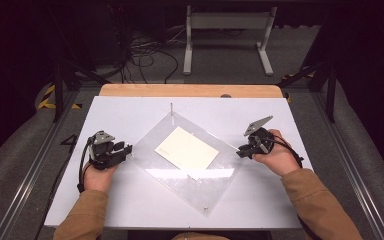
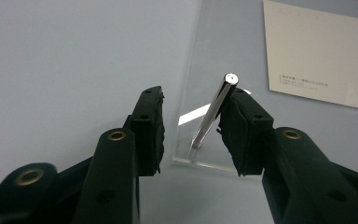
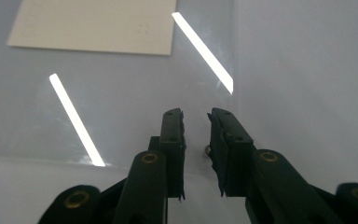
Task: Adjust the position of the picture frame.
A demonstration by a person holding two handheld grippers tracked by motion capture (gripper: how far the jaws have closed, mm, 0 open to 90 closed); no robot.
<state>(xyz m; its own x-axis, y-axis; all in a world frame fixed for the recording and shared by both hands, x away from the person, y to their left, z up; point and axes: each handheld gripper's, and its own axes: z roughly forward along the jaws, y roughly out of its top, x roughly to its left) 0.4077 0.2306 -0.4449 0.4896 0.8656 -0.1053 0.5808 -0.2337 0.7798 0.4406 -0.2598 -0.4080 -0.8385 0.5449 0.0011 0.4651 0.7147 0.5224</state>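
A clear acrylic plate (image 1: 200, 185) lies cornerwise on the white board (image 1: 130, 200), with a cream card (image 1: 186, 148) at its middle. Thin metal pins stand at its corners, one at the far corner (image 1: 171, 107). My left gripper (image 1: 128, 149) is at the plate's left corner. In the left gripper view it (image 2: 196, 95) is open around the upright pin (image 2: 213, 109), which stands close against the right-hand jaw, with the card (image 2: 321, 51) beyond. My right gripper (image 1: 240, 150) is at the plate's right corner. Its jaws (image 3: 197, 114) stand a narrow gap apart, with a bit of metal (image 3: 206, 150) low in the gap.
The white board lies on a wooden table (image 1: 190, 90). Another pin (image 1: 206, 209) stands at the plate's near corner. Bright light streaks (image 3: 203, 51) reflect off the acrylic. Beyond the table are floor cables (image 1: 145, 55) and a white frame (image 1: 227, 22).
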